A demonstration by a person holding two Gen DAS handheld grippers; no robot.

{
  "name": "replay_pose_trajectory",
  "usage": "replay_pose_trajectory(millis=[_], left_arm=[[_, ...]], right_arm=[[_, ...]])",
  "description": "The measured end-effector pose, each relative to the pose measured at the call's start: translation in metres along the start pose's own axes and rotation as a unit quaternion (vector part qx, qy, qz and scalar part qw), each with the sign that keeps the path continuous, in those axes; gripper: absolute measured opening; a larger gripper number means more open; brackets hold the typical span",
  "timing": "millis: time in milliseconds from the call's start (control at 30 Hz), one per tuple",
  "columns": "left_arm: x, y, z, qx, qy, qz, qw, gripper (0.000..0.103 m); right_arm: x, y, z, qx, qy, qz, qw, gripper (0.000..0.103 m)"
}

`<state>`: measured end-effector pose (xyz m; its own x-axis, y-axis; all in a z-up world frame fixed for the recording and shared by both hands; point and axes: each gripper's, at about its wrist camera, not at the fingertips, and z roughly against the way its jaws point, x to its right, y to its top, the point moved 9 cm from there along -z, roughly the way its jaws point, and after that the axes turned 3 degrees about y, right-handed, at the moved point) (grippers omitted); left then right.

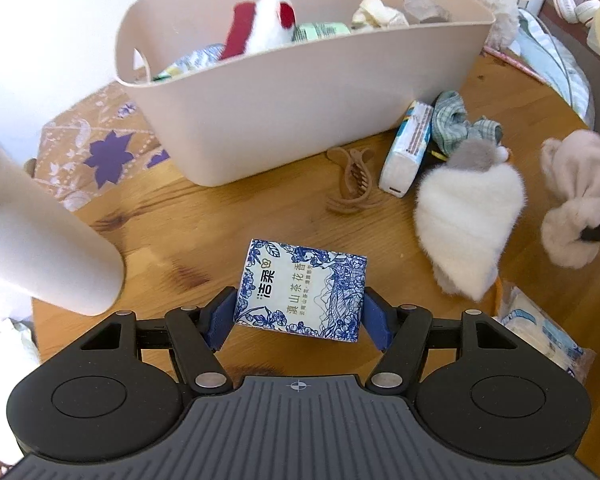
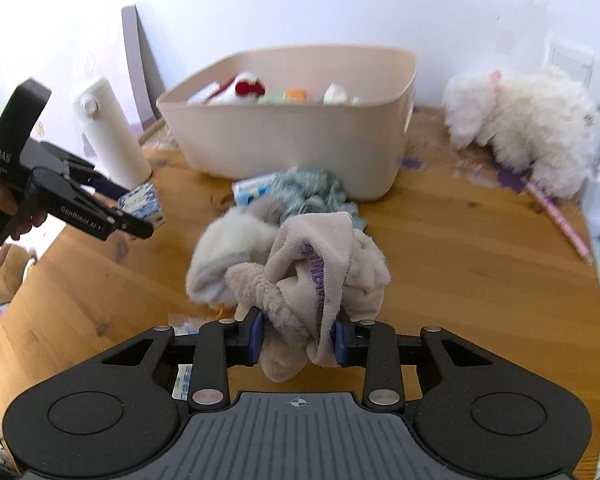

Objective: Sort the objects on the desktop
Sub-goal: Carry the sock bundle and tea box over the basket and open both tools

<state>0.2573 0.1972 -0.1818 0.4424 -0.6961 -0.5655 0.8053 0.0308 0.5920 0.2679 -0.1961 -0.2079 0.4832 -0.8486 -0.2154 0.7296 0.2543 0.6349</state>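
The blue-and-white tissue pack point(image 1: 300, 290) sits clamped between the left gripper's point(image 1: 298, 314) fingers, lifted just off the bench point(image 1: 180, 216). The right gripper point(image 2: 296, 338) has its fingers closed on a beige fleece sock bundle point(image 2: 320, 268). The beige bin point(image 1: 300, 120) already holds several items (a red-and-white plush among them). Still out: hair claw point(image 1: 350, 180), white pouch point(image 1: 466, 224), checked cloth point(image 1: 456, 120); sorting looks roughly midway.
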Motion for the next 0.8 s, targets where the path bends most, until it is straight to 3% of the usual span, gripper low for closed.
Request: replay_pose_trajectory(millis=[267, 467, 800], left_arm=[[-0.019, 0.020, 0.031, 0.038, 0.012, 0.018, 0.9991, 0.067], [-0.028, 0.057, 0.059, 0.080, 0.027, 0.012, 0.9963, 0.067], [-0.049, 0.129, 0.074, 0.132, 0.048, 0.018, 0.9899, 0.067]], right_arm=[[0.015, 0.041, 0.034, 0.056, -0.020, 0.001, 0.998, 0.031], [0.030, 0.083, 0.044, 0.098, -0.027, 0.009, 0.995, 0.031], [0.036, 0.150, 0.030, 0.132, -0.037, 0.040, 0.990, 0.031]])
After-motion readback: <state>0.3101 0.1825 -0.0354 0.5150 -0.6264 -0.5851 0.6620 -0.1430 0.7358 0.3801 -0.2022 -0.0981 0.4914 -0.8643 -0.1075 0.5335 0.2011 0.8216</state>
